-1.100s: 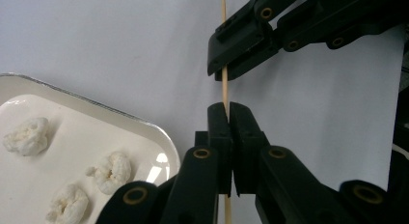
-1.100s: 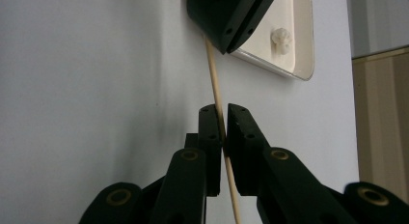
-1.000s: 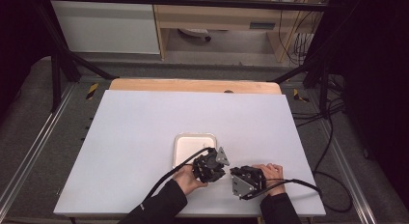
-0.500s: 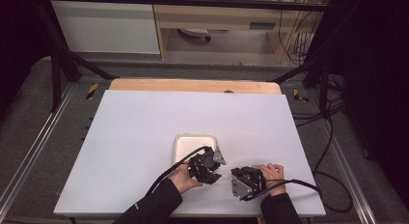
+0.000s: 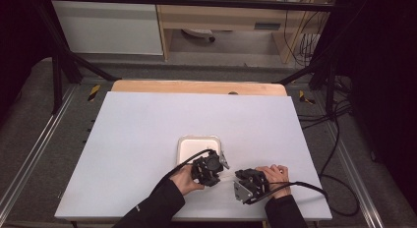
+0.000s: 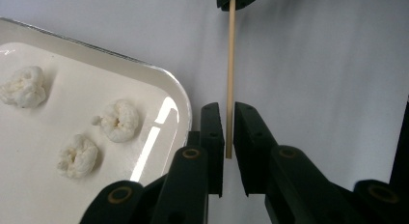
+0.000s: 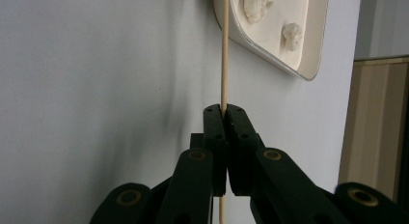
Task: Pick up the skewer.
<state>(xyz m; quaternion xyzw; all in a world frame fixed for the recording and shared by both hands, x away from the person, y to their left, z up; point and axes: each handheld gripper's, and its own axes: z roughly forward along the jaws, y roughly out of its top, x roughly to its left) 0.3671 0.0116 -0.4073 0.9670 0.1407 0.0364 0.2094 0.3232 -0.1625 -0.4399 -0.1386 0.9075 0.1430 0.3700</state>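
Observation:
A thin wooden stick (image 5: 229, 177) runs between my two grippers just in front of the white tray (image 5: 196, 139). My right gripper (image 5: 239, 176) (image 7: 224, 108) is shut on the stick (image 7: 224, 55), which runs ahead past the tray's corner (image 7: 308, 50). My left gripper (image 5: 222, 176) (image 6: 229, 108) faces it. Its jaws have just been closing, with the other end of the stick (image 6: 231, 55) between them and a thin gap still showing. The tray (image 6: 181, 105) holds three white puffy pieces (image 6: 118, 120).
The tray lies near the middle of a white tabletop (image 5: 137, 139), which has a wooden strip (image 5: 196, 86) along its far edge. Black cables (image 5: 305, 186) trail from both grippers toward the table's front and right edges.
The left gripper has shifted very slightly beside the tray. The right hand and the stick have stayed where they were.

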